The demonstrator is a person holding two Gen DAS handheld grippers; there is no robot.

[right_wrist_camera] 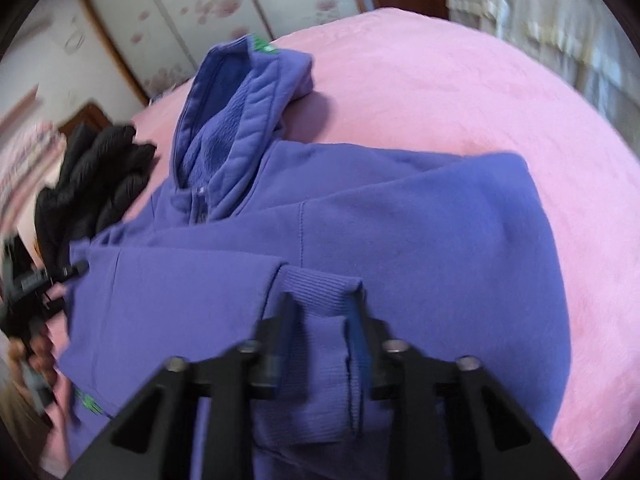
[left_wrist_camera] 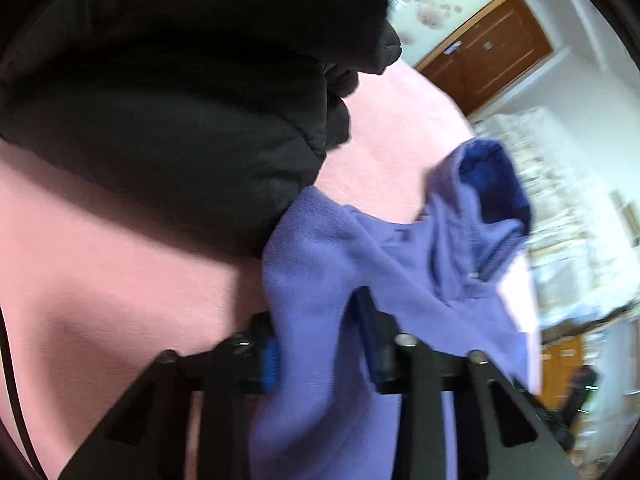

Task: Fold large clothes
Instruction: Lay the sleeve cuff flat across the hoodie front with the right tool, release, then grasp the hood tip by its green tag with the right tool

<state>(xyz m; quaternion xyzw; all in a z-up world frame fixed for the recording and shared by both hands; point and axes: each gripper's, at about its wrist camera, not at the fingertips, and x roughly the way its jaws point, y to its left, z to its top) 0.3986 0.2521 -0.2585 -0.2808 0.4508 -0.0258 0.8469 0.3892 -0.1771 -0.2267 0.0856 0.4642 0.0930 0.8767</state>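
both tools, left tool [left_wrist_camera: 316, 344] and right tool [right_wrist_camera: 320, 320], pinch the purple hoodie [right_wrist_camera: 360, 220].

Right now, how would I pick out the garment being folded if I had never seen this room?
Find the pink bedspread that fills the view. Two garments lie on it: a black puffer jacket at the left edge and, beside it, a purple hoodie spread across the middle. The hoodie is the one, set apart by its purple fleece-lined hood and ribbed cuff.

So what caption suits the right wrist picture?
Right tongs clamp the purple hoodie's ribbed hem on a pink bed.
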